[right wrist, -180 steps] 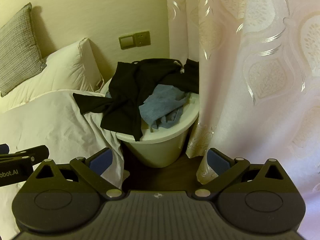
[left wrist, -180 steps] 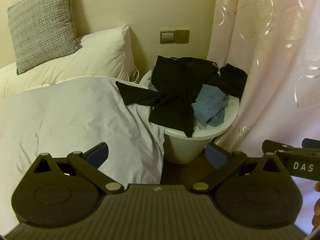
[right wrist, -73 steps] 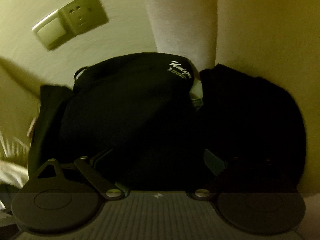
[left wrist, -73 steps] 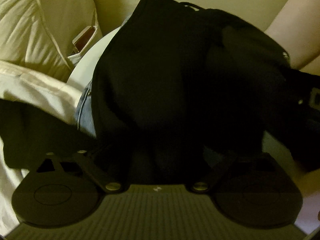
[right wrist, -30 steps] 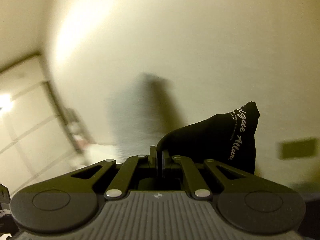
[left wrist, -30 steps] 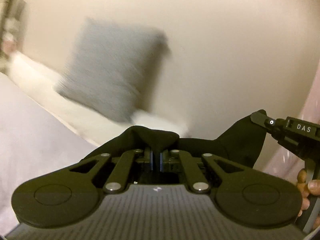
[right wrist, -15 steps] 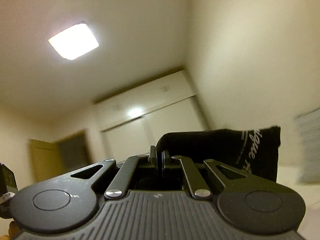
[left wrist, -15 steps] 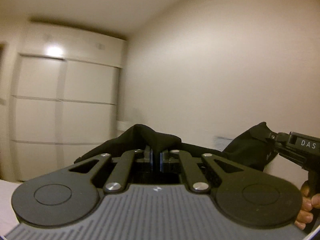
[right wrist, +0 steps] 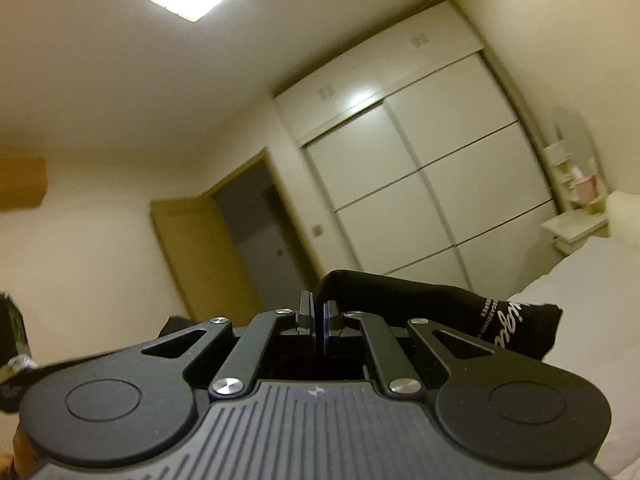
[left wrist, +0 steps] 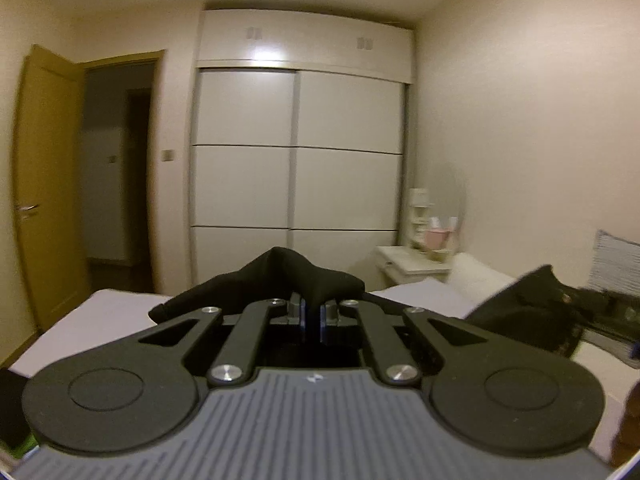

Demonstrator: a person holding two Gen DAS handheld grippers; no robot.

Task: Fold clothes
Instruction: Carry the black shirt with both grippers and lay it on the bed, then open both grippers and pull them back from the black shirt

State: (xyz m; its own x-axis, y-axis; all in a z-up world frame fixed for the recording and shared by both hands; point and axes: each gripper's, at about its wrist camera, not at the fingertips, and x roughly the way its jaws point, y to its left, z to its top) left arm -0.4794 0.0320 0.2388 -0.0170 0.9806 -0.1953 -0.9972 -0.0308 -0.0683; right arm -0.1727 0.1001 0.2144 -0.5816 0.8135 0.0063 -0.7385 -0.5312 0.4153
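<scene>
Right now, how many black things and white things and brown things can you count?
Black: 3, the left claw, the right claw and the black garment that both claws pinch.
White: 3, the wardrobe, the bed and the small table.
Brown: 1, the open door.
Total: 7

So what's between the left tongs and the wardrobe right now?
In the left wrist view, the left tongs pinch the black garment; past it lies the white bed, then the wardrobe.
</scene>
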